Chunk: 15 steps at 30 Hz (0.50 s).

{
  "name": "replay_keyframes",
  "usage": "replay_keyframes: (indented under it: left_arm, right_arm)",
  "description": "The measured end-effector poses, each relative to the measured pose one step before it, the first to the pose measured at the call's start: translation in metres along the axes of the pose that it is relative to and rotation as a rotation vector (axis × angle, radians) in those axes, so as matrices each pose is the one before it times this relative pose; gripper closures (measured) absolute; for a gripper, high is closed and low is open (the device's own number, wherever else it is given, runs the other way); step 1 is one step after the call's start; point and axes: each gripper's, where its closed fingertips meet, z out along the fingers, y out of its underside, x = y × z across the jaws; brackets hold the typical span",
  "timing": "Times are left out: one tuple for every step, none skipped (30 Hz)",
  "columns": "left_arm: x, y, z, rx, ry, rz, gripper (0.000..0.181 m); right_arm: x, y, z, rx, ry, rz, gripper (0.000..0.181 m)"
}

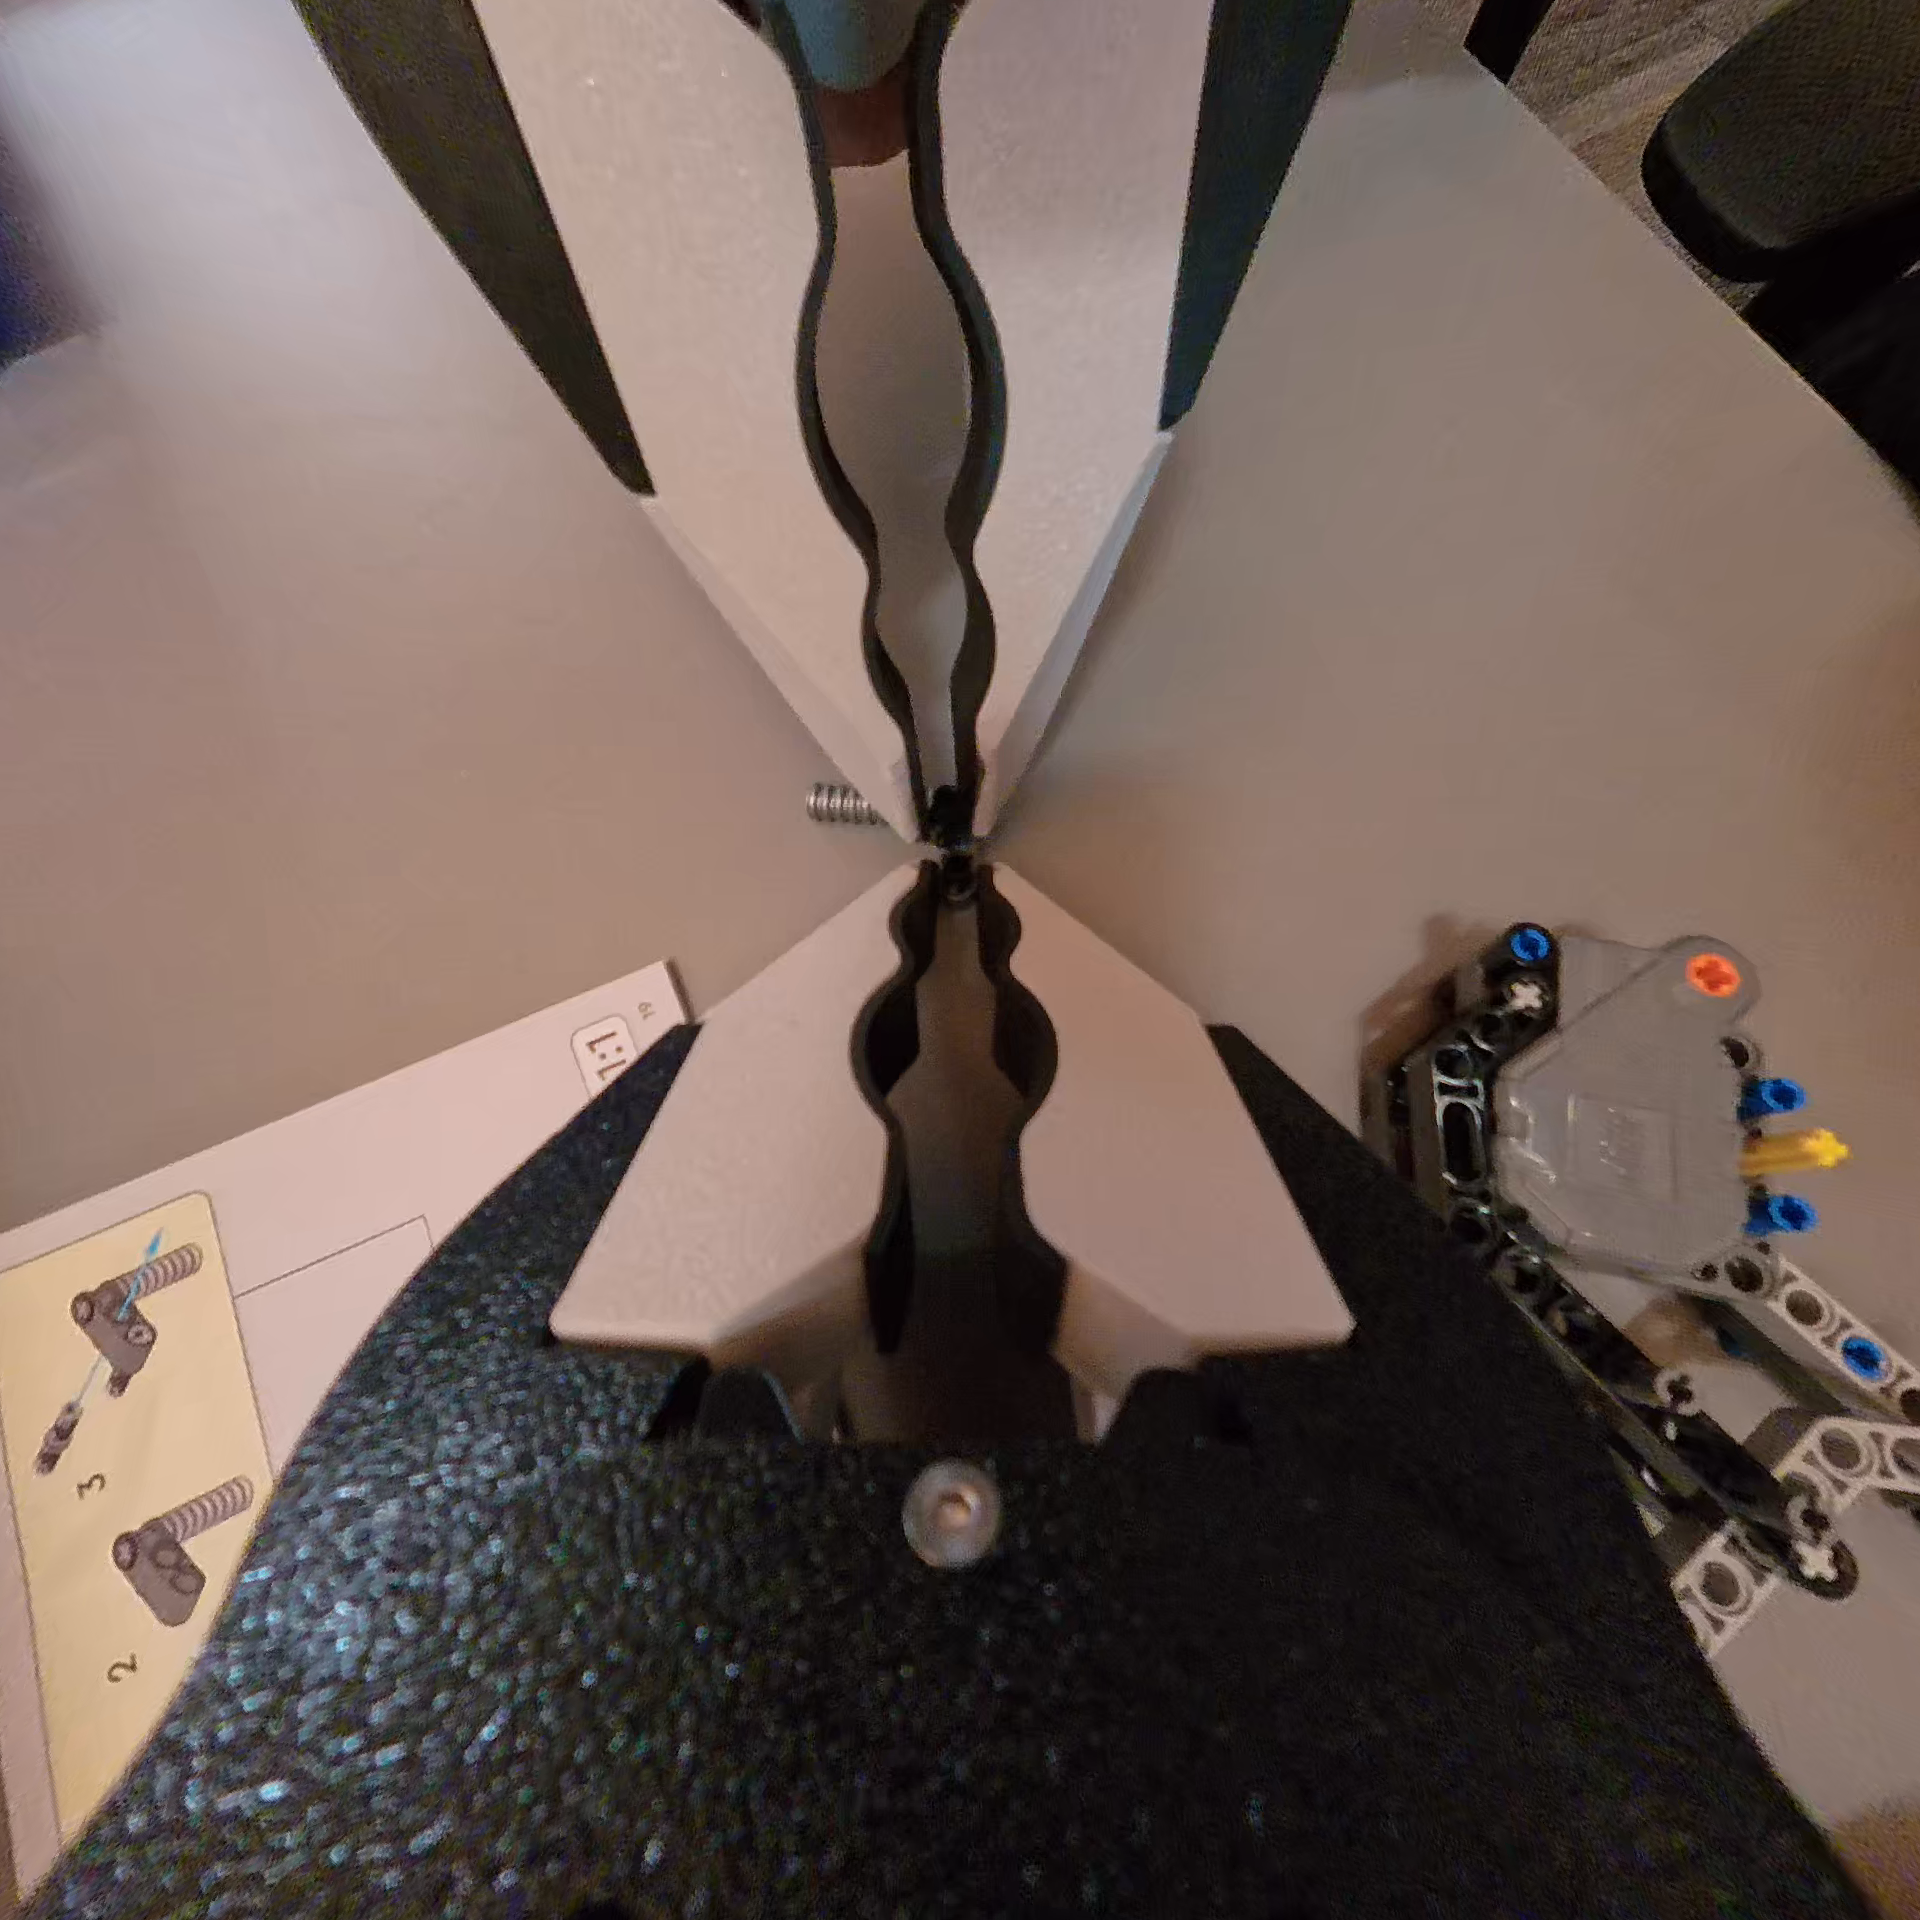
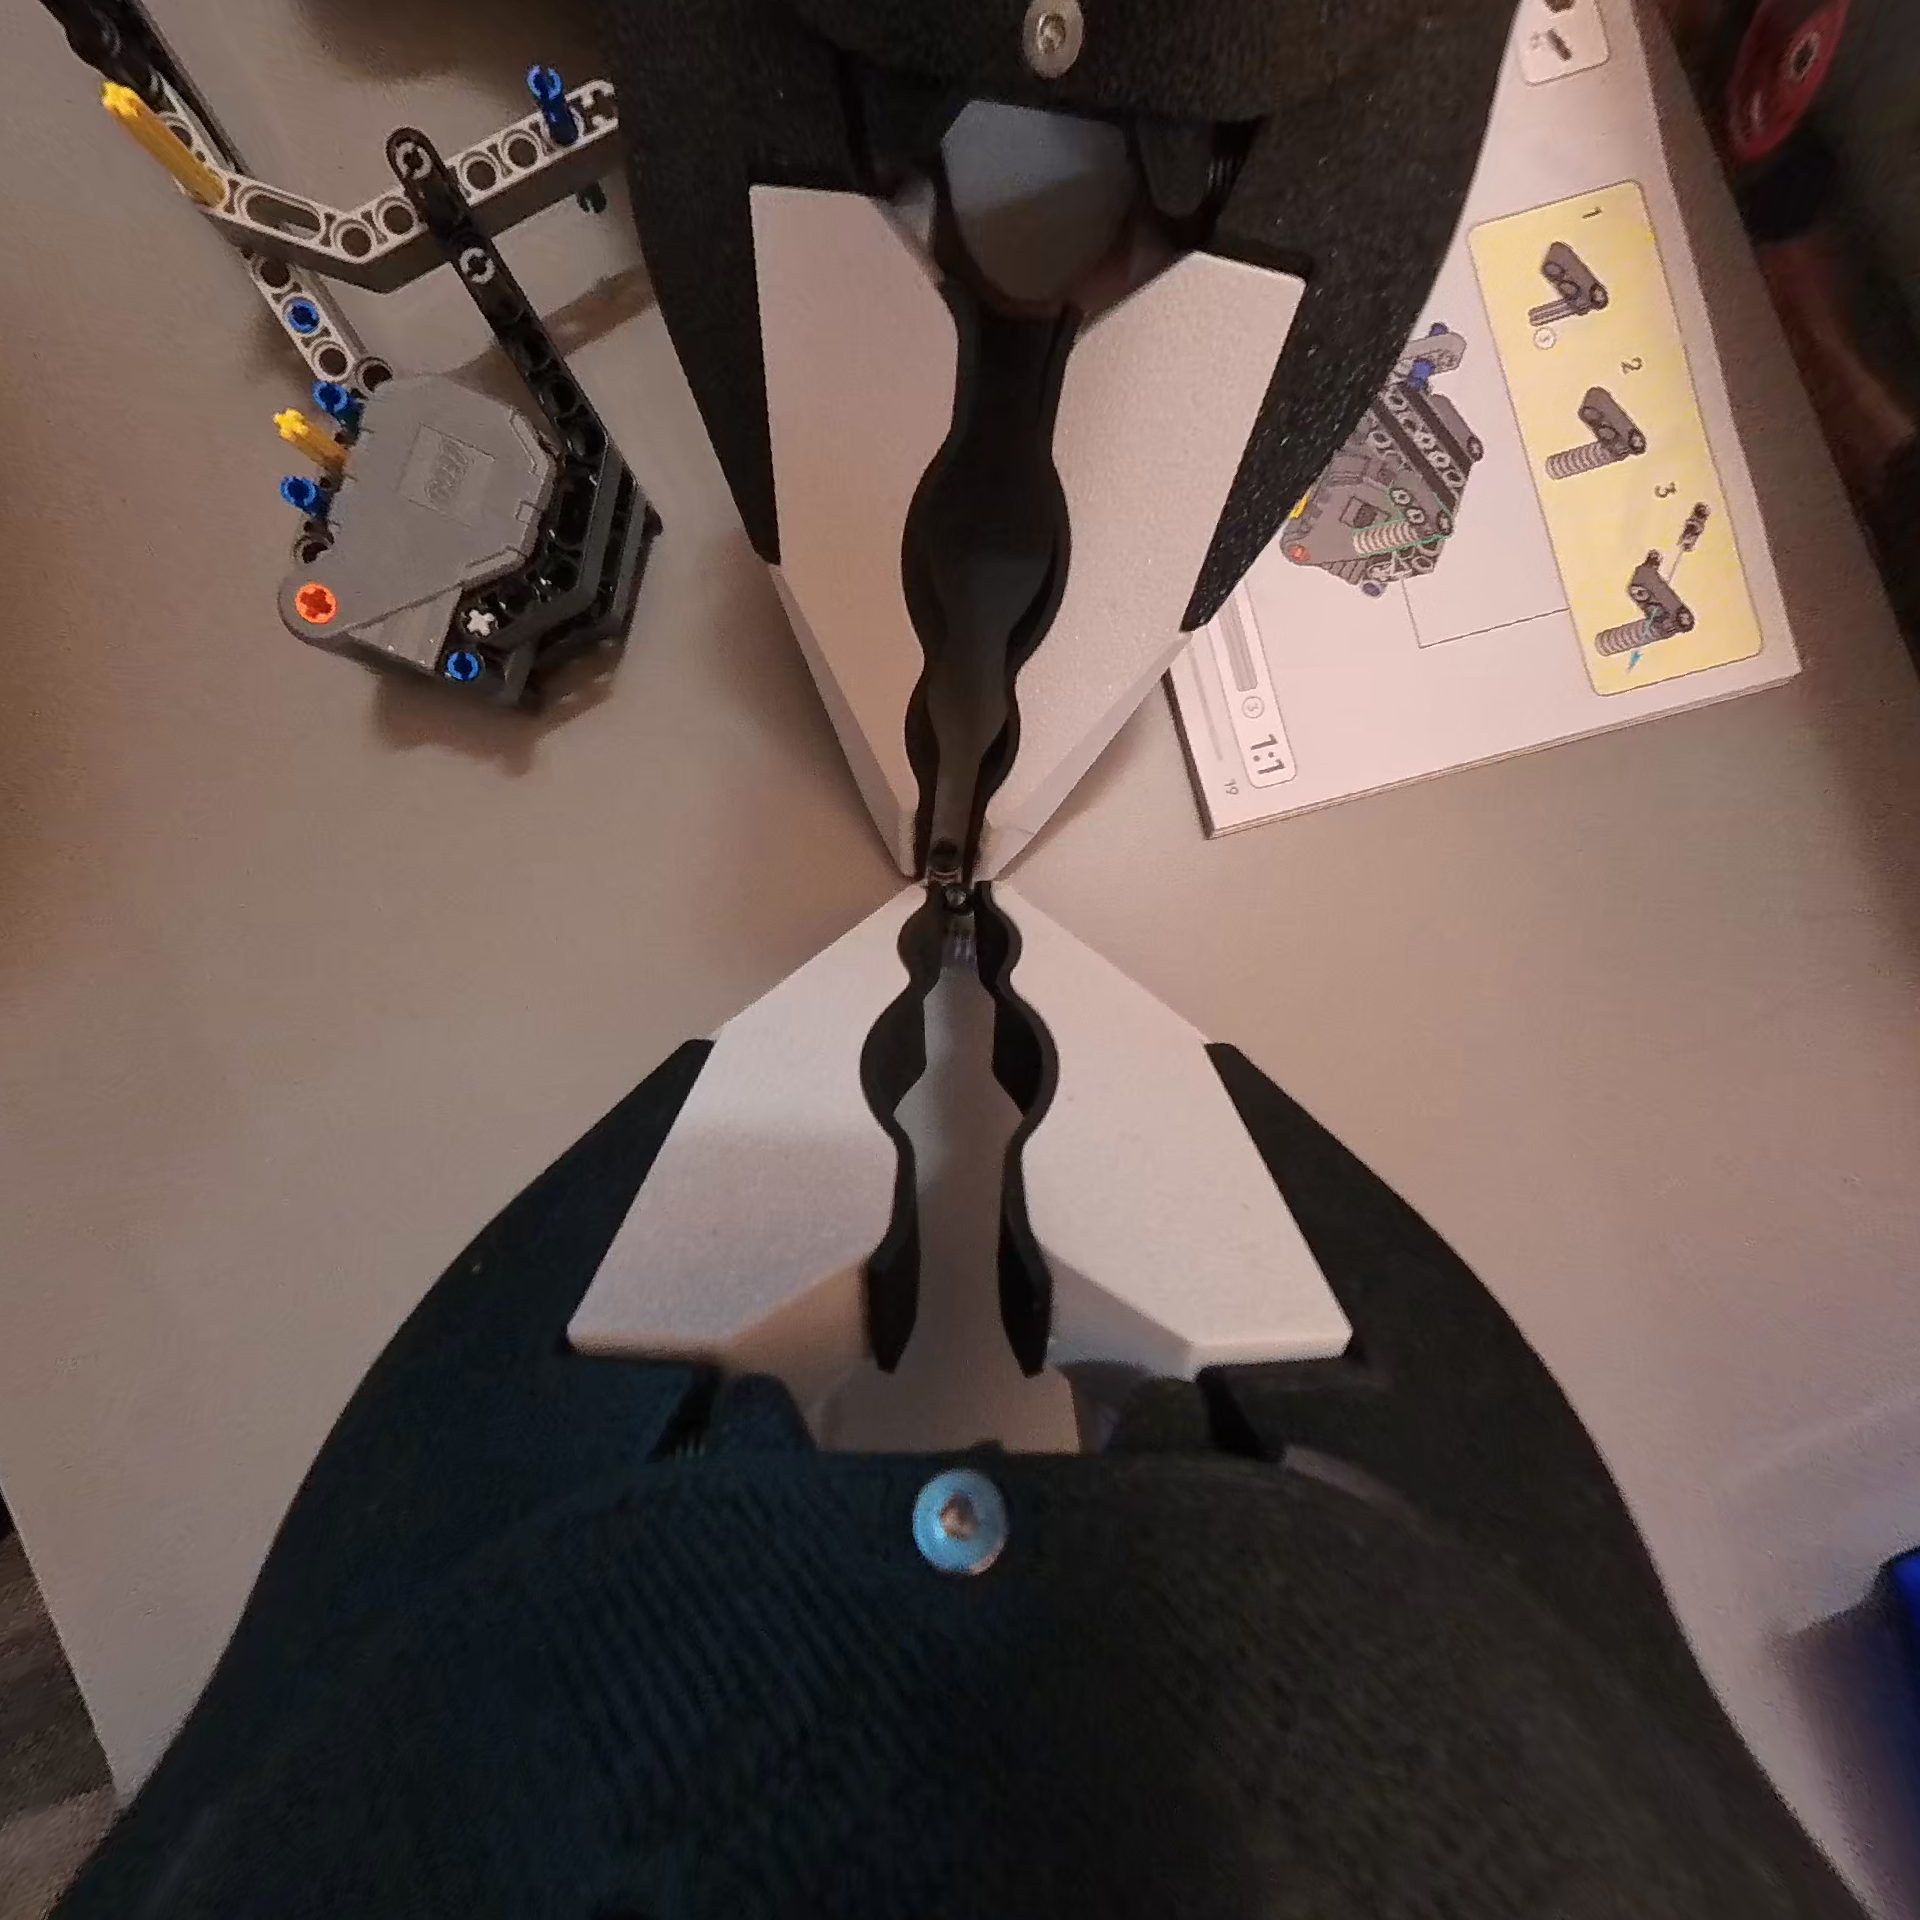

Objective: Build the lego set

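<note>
My left tongs (image 1: 948,885) and right tongs (image 2: 951,902), meeting tip to tip, each pinched an end of a tiny, light, slippery black pin (image 1: 948,808), motor assembly (image 1: 1621,1143) at three o'clock.

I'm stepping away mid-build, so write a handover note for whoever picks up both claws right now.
Left claw: shut on a small black piece, tip to tip with the other claw.
Right claw: shut on a small dark piece at the same meeting point. Whether the two pieces are already joined cannot be told.
A grey ridged part shows just beside the tips.
The half-built model, a grey block on black and grey beams with blue and yellow pins, lies on the table, untouched.
The instruction booklet lies open nearby.
Left to do: finish this small assembly, then fit it to the model.
</note>
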Motion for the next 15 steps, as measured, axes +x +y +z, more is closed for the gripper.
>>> replay_keyframes:
  left_arm:
    - [-0.00001,0.00004,-0.00004,0.0,0.0002,-0.0006,0.176]
    - [-0.00007,-0.00004,0.00002,0.0002,0.0001,-0.0007,0.176]
    - [0.00002,0.00002,-0.00003,0.0002,0.0003,-0.0008,0.176]
    - [0.00003,-0.00001,0.00001,0.0001,0.0001,-0.0003,0.176]
    - [-0.00002,0.00003,-0.00004,0.0001,0.0003,-0.0003,0.176]
    - [-0.00001,-0.00003,0.00002,0.0001,0.0005,-0.0009,0.176]
    - [-0.00013,-0.00004,0.00003,0.0001,0.0005,-0.001,0.176]
    - [0.00001,0.00003,-0.00004,0.0001,0.0003,-0.0008,0.176]
    - [-0.00006,0.00004,0.00009,0.0002,0.0002,-0.0008,0.176]
    - [-0.00002,0.00002,-0.00004,0.0001,0.0002,-0.0005,0.176]
    - [-0.0001,-0.00005,0.00006,0.0,-0.0002,0.0002,0.176]
    - [0.00002,0.0,0.0,0.0,0.0,-0.0002,0.176]
    - [-0.00004,0.00003,-0.00004,0.0001,0.0001,-0.0003,0.176]
    - [-0.00003,-0.00006,0.00006,0.0001,0.0001,-0.0004,0.176]
    - [-0.0001,-0.00003,0.00002,0.0001,0.0001,-0.0005,0.176]
  right_arm:
    - [-0.00123,-0.00012,0.00019,0.0,-0.0106,0.0046,0.178]
    - [-0.0006,-0.00009,0.00029,0.0002,-0.0056,0.0024,0.178]
    - [0.00006,-0.00029,0.00019,-0.0001,-0.0005,0.0017,0.178]
    - [-0.00025,-0.00011,0.00011,-0.0021,-0.0032,0.0031,0.178]
    - [-0.00145,0.00026,0.00019,-0.0059,-0.0094,0.0019,0.178]
    - [-0.00122,0.00082,0.00038,-0.0093,-0.0068,-0.0005,0.177]
    - [0.0003,-0.00039,0.00029,-0.0021,0.0027,0.0011,0.177]
    - [-0.00001,-0.00029,0.00046,-0.0034,-0.0015,0.0054,0.177]
    - [0.00002,-0.00037,0.00087,-0.0048,-0.0035,0.0051,0.177]
    - [-0.00009,-0.00024,0.00097,-0.0089,-0.0039,0.0029,0.177]
    - [0.00007,0.00025,0.0,-0.013,-0.003,0.001,0.177]
    - [-0.00003,0.00034,0.00001,-0.014,-0.0038,0.0084,0.177]
    - [0.00002,0.0003,0.00017,-0.0118,-0.0044,0.0118,0.177]
    - [-0.00007,0.0003,0.00003,-0.0037,-0.0026,0.0064,0.177]
    - [0.00003,0.00035,-0.00015,0.0019,-0.0039,0.001,0.177]
